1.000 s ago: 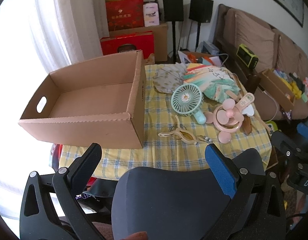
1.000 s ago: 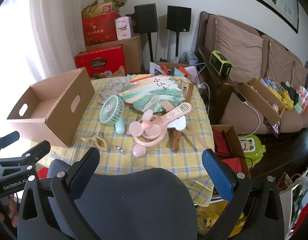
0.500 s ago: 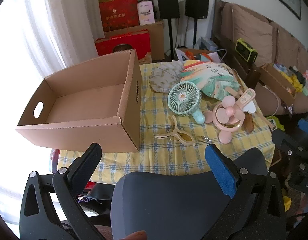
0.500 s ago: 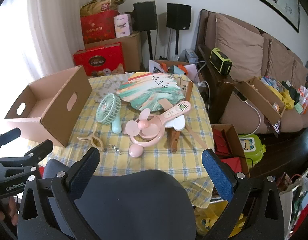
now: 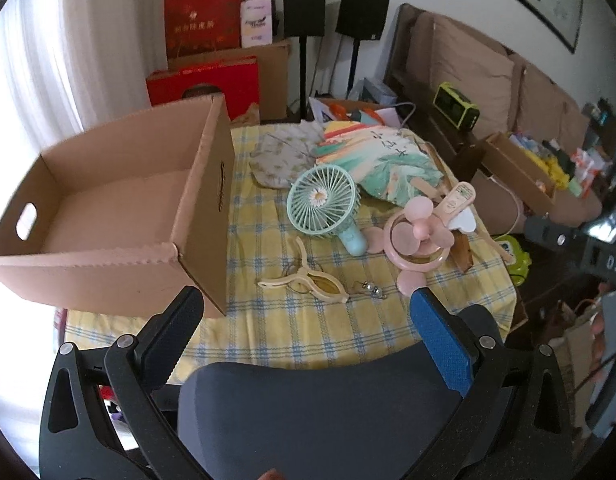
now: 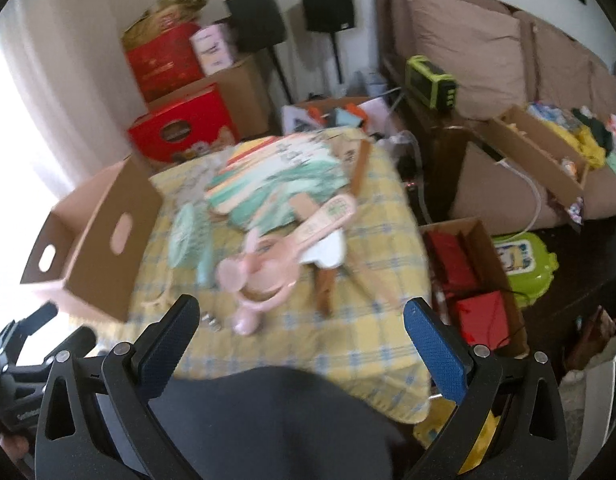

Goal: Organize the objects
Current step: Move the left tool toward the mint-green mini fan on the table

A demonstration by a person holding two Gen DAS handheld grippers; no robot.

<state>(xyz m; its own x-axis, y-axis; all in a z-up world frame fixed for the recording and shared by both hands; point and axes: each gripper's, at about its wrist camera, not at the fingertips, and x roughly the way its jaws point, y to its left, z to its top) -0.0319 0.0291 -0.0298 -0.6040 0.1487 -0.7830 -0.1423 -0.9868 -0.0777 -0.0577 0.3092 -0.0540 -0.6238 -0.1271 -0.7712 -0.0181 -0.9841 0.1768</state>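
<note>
light: strong daylight from curtain [image 5: 40,60] at left, overexposed | left view: sharp | right view: motion blur over table [image 6: 348,344] | both views: fisheye bending, dark corners | shadows: soft

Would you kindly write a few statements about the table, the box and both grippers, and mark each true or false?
1. The cardboard box has nothing inside. True.
2. The green fan lies inside the box. False: it lies on the checked tablecloth, beside the box.
3. The left gripper is open and holds nothing. True.
4. The right gripper is shut on the pink fan. False: it is open, short of the fan.
5. The beige clip lies on the tablecloth in front of the green fan. True.
</note>
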